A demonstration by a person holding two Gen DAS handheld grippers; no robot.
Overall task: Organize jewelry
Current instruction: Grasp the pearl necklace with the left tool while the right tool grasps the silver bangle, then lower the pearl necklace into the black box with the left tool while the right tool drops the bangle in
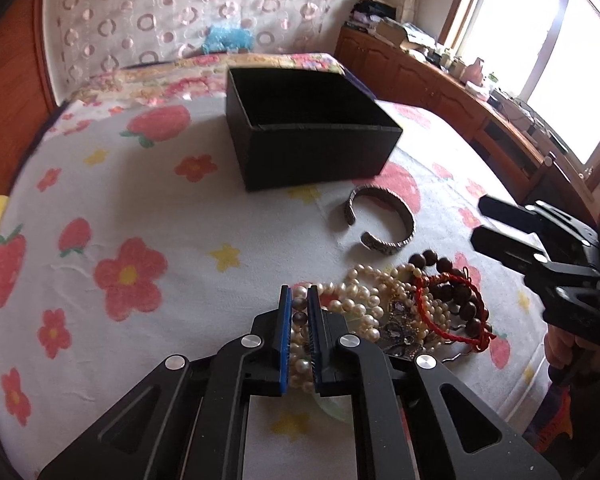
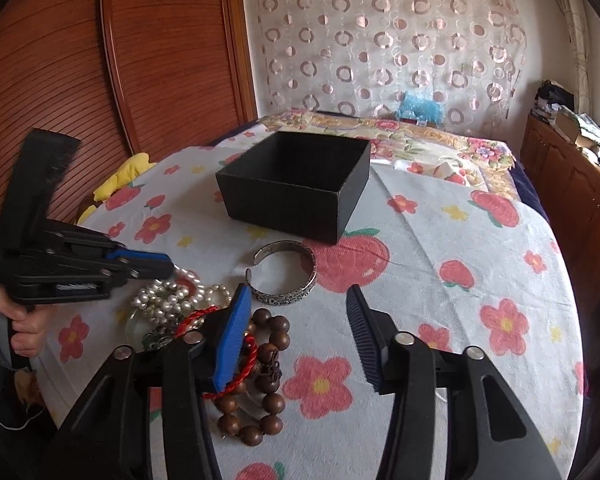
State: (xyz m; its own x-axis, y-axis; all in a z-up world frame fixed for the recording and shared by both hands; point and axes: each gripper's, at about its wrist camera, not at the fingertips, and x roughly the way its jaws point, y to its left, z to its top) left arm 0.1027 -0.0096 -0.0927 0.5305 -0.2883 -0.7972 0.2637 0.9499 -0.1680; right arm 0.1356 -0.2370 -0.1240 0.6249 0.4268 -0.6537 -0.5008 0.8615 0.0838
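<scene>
Right gripper fingers apart over wooden bead bracelet; left gripper seemingly pinching pearls.

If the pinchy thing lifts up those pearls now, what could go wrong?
1. The left gripper is shut on the pearl strands, which lie tangled with the red cord bracelet and wooden beads; lifting may drag those along.
2. Only a few strands sit between the pads, so the pearls could slip out before reaching the black box.
</scene>
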